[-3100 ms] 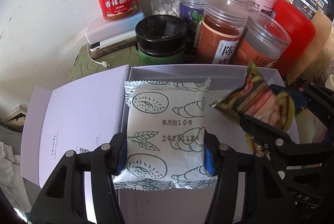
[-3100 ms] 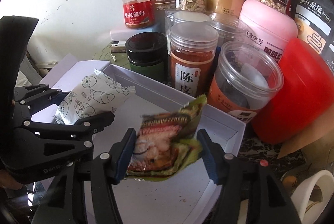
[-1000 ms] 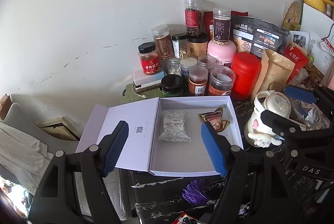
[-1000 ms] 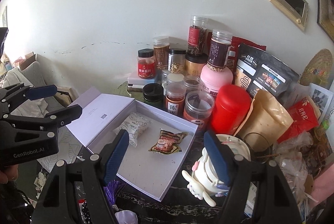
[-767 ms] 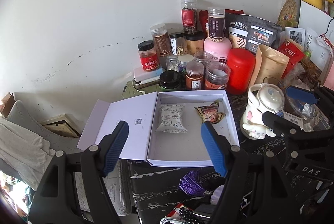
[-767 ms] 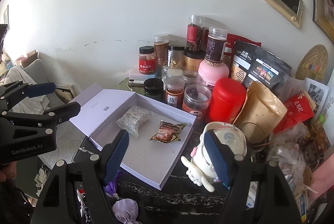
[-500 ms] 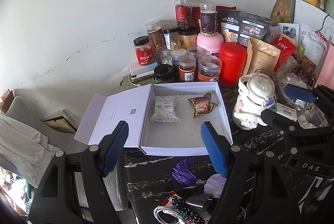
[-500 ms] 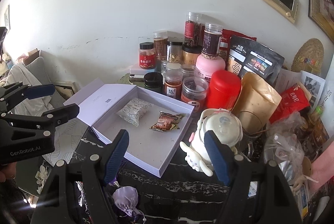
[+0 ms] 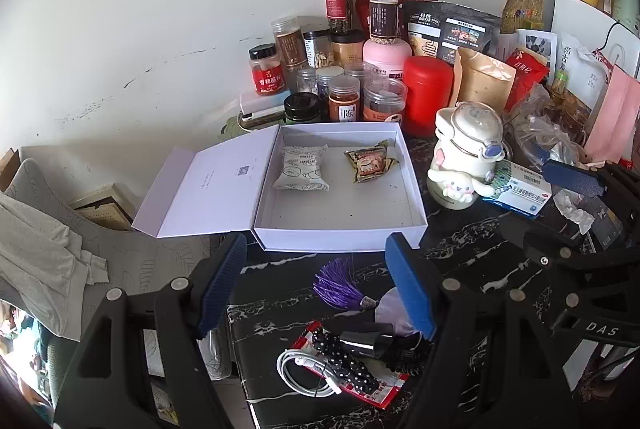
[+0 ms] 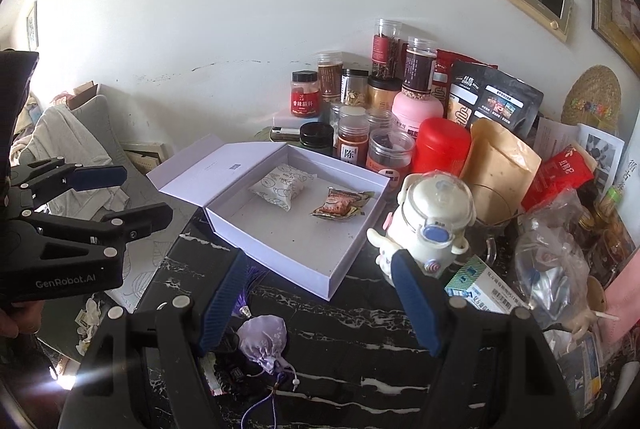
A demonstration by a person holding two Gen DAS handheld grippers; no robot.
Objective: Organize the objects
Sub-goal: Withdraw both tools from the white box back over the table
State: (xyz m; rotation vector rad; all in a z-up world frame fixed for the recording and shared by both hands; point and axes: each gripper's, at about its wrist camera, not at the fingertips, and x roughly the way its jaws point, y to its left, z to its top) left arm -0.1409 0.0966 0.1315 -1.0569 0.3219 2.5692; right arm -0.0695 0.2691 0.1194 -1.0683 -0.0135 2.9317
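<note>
An open white box point(image 9: 340, 241) point(image 10: 288, 269) lies on the black marble table, its lid folded out to the left. Inside lie a white snack packet point(image 9: 302, 173) point(image 10: 280, 185) and a brown-green snack packet point(image 9: 370, 165) point(image 10: 340, 207), side by side and apart. My left gripper point(image 9: 316, 281) is open and empty, well back from the box's near edge; it also shows at the left of the right wrist view point(image 10: 132, 195). My right gripper point(image 10: 320, 305) is open and empty, held back above the table's front.
Several jars point(image 9: 344, 101) and a red canister point(image 9: 428, 93) stand behind the box. A white bunny bottle point(image 9: 464, 157) and a medicine carton point(image 9: 518, 189) sit to its right. A purple tassel point(image 9: 340, 287), pouch point(image 10: 262, 343), cable point(image 9: 304, 373) and red packet lie at the table's front.
Both grippers let go of their packets, which now lie in the box, and have pulled back and up; the view has widened steadily over the last second.
</note>
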